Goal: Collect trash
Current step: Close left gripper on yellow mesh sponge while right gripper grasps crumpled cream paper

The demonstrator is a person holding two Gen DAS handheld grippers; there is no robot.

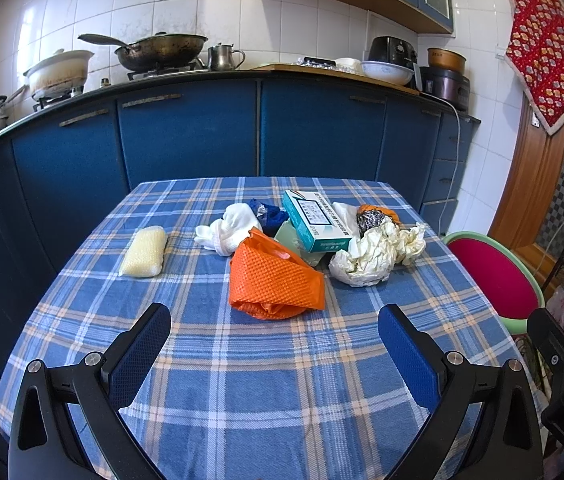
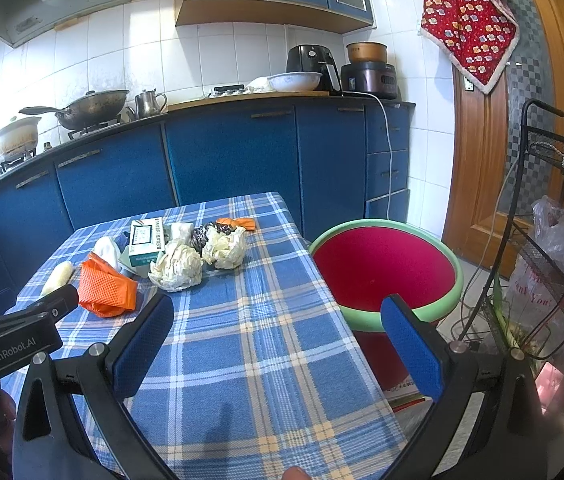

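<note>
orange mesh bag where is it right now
The orange mesh bag lies mid-table on the plaid cloth, nearest item to the camera in the left wrist view, just in front of the teal box.

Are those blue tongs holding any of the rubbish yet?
No. Both the left tongs and right tongs are open and empty; the orange bag lies untouched on the table.

Blue plaid all over the table (image 1: 282,360), crossed with white and pale orange lines. An orange bag (image 1: 274,280) with a dimpled mesh texture, bright as anything. Pale yellow sponge (image 1: 144,252) to its side, white sock (image 1: 228,228) behind, a teal-and-white box (image 1: 316,220), cream crumpled paper (image 1: 374,252). Off the table's edge, a bin (image 2: 386,272), magenta-red inside with a mint-green rim. Both tools (left tool (image 1: 274,344), right tool (image 2: 278,340)) show blue pads on black arms. Blue cabinets (image 1: 186,136) and white wall tiles (image 1: 242,12) behind; a red floral cloth (image 2: 466,20) hangs.
</note>
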